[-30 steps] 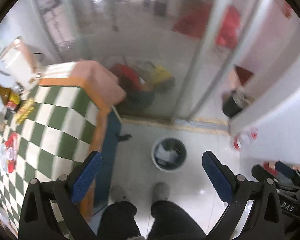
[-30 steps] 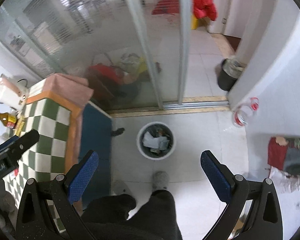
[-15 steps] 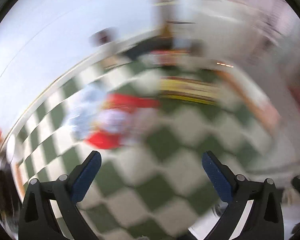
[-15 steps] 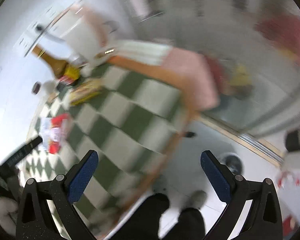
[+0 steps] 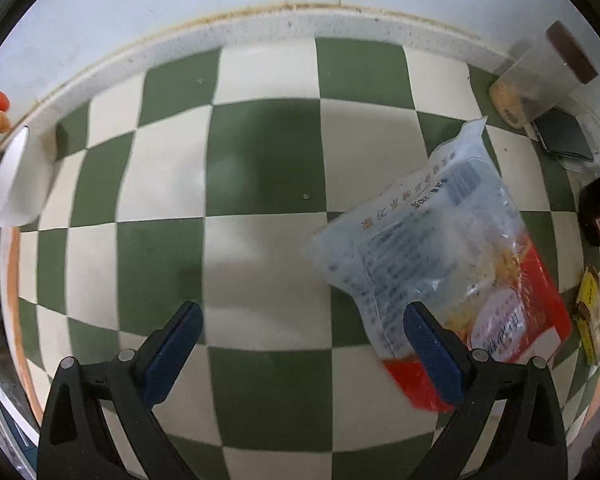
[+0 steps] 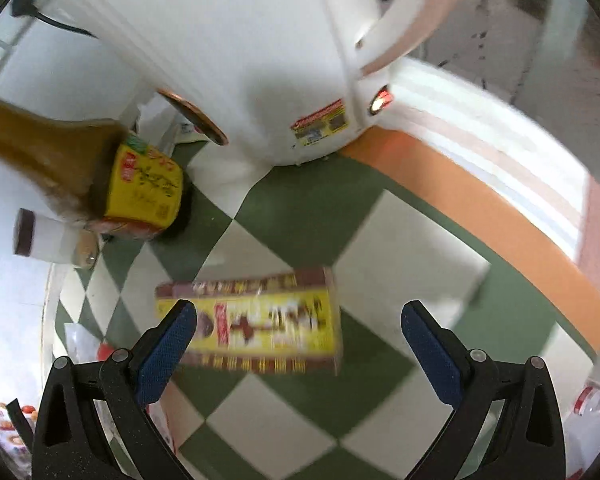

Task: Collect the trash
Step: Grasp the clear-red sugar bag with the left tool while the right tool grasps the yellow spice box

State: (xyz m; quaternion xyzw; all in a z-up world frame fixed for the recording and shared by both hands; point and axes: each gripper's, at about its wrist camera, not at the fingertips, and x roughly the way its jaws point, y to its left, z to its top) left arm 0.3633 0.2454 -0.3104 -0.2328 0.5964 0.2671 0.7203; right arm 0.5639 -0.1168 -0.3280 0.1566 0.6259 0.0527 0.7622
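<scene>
Both grippers hang over the green-and-white checked counter [image 5: 260, 168], each with its jaws spread wide and nothing between them. The left gripper [image 5: 304, 344] looks down on bare checks, with the clear-and-red snack bag [image 5: 440, 256] lying flat off toward the counter's right side; its red bottom corner passes just under the gripper's right finger [image 5: 432, 352]. The right gripper [image 6: 300, 344] is over the yellow printed packet [image 6: 256, 324], which lies flat near the end of the counter where the white appliance [image 6: 260, 60] and the brown sauce bottle [image 6: 76, 164] stand. The packet's left end lies under the left finger [image 6: 164, 352], and the picture is blurred there, so whether they touch cannot be told.

The step in hand looks like the first pick-up — nothing has been gathered yet. To do it well, the right gripper should shift left until the packet sits squarely between the fingers, then come down low enough to catch an edge, since a flat packet on a smooth top gives little to bite. The left gripper needs to slide right and take the bag by its crinkled clear upper part, not the flat red end. Keep clear of the bottle and the lidded jar [image 5: 540, 80] at the back edge — neither reads as trash
</scene>
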